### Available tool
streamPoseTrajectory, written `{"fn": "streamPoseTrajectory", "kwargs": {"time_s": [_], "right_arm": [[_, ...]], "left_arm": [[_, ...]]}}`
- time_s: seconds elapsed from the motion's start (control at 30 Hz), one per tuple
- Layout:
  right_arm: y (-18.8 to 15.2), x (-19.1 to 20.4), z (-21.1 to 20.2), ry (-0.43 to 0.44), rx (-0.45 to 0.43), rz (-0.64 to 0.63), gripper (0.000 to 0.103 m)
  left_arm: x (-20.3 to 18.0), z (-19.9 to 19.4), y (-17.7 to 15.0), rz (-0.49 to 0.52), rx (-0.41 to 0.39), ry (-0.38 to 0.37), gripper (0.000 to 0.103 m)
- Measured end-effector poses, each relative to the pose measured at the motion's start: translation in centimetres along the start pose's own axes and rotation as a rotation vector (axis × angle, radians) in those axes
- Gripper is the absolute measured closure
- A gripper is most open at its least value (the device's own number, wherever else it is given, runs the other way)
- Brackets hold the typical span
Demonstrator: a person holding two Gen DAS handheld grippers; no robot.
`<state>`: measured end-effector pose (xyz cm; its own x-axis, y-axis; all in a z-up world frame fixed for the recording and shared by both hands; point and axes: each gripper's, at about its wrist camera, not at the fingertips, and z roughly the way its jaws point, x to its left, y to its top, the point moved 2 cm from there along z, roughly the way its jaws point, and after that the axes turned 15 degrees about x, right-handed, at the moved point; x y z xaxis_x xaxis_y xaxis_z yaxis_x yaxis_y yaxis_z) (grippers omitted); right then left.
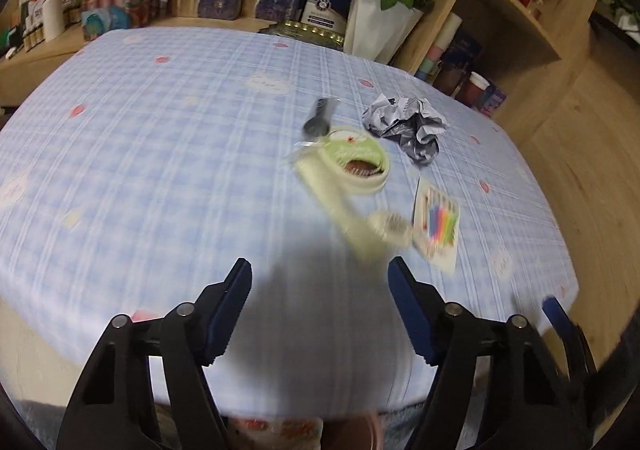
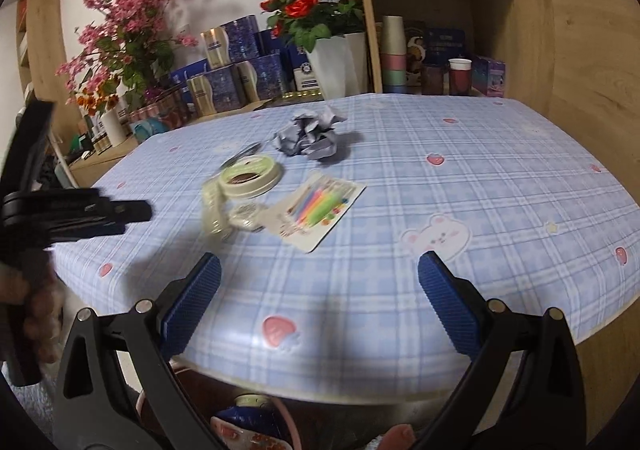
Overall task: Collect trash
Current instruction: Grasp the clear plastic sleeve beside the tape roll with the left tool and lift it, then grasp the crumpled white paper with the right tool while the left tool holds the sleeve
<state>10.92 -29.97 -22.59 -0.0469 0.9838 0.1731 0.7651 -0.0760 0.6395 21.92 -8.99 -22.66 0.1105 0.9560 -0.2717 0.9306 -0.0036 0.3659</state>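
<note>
Both grippers, left (image 1: 320,310) and right (image 2: 320,298), hover agape and empty at the table's (image 2: 500,186) near edge; best approach the crumpled paper (image 2: 310,138) near the far edge squarely.

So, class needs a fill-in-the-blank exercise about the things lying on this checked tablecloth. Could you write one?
1. The crumpled grey paper ball lies on the ___ checked tablecloth.
2. The flat card of coloured pens lies ___ the paper ball than the right hand-held gripper.
3. The open jaws of the left hand-held gripper hold ___.

Missing words: blue; nearer; nothing
</note>
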Motion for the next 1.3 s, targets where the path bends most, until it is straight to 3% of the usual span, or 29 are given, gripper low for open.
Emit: {"fn": "streamPoseTrajectory", "kwargs": {"time_s": [0.17, 0.37, 0.53, 0.57, 0.6, 0.77, 0.97, 1.13, 1.3], "right_arm": [[1.0, -2.0, 0.7, 0.014, 0.007, 0.035, 0.006], [1.6, -3.9, 1.4, 0.018, 0.021, 0.095, 0.006], [2.2, -4.3, 1.8, 0.011, 0.024, 0.098, 0.006], [2.4, -4.3, 1.8, 0.011, 0.024, 0.096, 0.006], [2.6, -4.3, 1.8, 0.01, 0.023, 0.092, 0.006], [4.2, -3.6, 2.0, 0.003, 0.02, 0.042, 0.006], [6.8, -2.2, 2.7, 0.009, 0.036, -0.054, 0.006], [11.4, -0.5, 4.2, -0.007, 0.016, -0.179, 0.006], [16.5, 0.3, 8.2, 0.034, 0.062, -0.148, 0.006]], "left_arm": [[-1.5, 3.3, 3.5, -0.052, 0.029, 0.043, 0.039], [-1.9, 6.4, 5.8, -0.073, 0.05, 0.169, 0.044], [-1.7, 7.3, 5.6, -0.038, 0.051, 0.205, 0.062], [-1.7, 7.3, 5.5, -0.022, 0.048, 0.21, 0.076], [-1.6, 7.1, 5.2, -0.007, 0.045, 0.196, 0.084], [0.6, 5.7, 4.0, -0.005, 0.022, 0.156, 0.09], [4.4, 2.5, 2.4, -0.047, -0.03, 0.106, 0.091], [7.2, -0.7, 0.8, -0.081, -0.093, 0.058, 0.091], [10.0, -3.0, -0.8, -0.135, -0.131, 0.029, 0.091]]}}
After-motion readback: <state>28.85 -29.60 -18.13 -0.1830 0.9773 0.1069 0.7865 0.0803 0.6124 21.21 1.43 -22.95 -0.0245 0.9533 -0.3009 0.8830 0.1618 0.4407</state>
